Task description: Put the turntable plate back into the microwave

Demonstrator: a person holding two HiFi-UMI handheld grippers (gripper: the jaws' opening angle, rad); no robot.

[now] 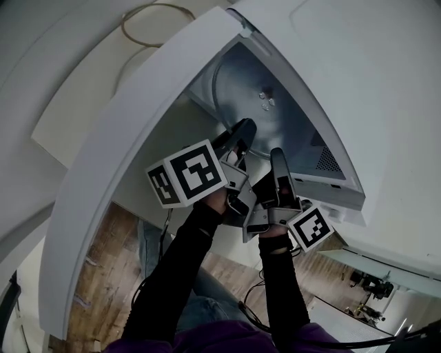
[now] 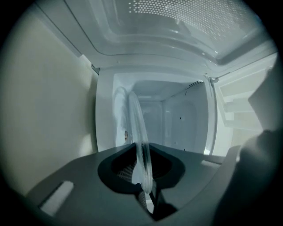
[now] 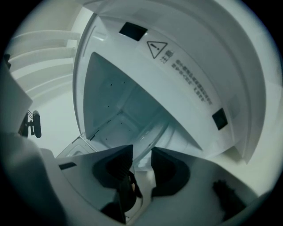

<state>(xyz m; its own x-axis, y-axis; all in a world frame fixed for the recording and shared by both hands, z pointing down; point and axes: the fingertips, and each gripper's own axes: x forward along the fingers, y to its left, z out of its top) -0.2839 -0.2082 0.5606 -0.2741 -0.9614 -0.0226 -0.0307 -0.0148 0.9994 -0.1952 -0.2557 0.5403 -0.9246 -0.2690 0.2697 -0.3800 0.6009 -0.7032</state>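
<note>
The clear glass turntable plate [image 1: 251, 86] stands on edge inside the open microwave's cavity [image 1: 313, 148]. My left gripper [image 1: 240, 134] is shut on its near rim. In the left gripper view the plate [image 2: 136, 126] runs edge-on out from between the jaws of the left gripper [image 2: 143, 176] into the white cavity [image 2: 177, 119]. My right gripper [image 1: 278, 162] sits just to the right of the left one at the cavity's mouth. In the right gripper view the right gripper [image 3: 141, 163] is open, and a gap shows between its dark pads.
The microwave's white door [image 1: 103, 200] swings wide open on the left of the head view. Its inner face with a warning label [image 3: 185, 75] fills the right gripper view. A looped cable [image 1: 155, 17] lies on the white top behind. Wooden floor [image 1: 103, 276] lies below.
</note>
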